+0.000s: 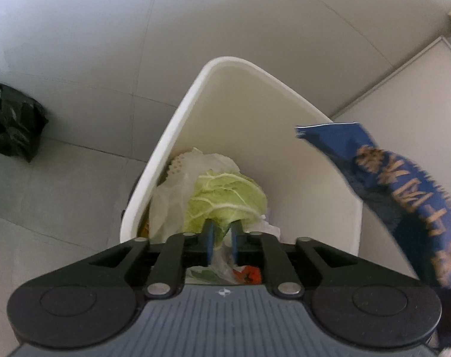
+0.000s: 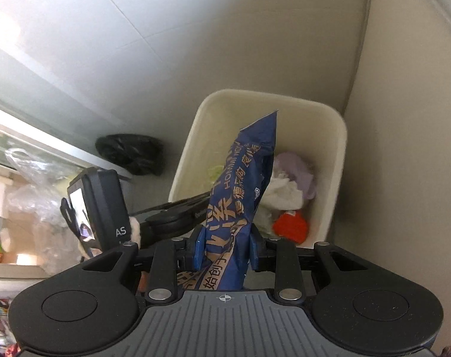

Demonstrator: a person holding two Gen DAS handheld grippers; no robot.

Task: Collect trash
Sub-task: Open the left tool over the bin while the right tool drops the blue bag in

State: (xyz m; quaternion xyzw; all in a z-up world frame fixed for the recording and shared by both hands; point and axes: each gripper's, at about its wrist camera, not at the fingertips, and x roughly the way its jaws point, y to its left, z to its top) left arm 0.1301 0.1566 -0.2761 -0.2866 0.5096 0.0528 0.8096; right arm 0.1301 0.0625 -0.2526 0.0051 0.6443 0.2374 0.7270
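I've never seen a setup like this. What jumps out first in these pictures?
A white bin on the tiled floor, already part full of trash. Over it, the left tongs pinch a pale green cabbage leaf, while the right tongs clamp a tall blue snack bag with gold lettering. A black rubbish bag sits on the floor off to the left.

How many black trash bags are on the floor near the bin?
1: the black bag lies on the floor left of the white bin. Others may be out of view.
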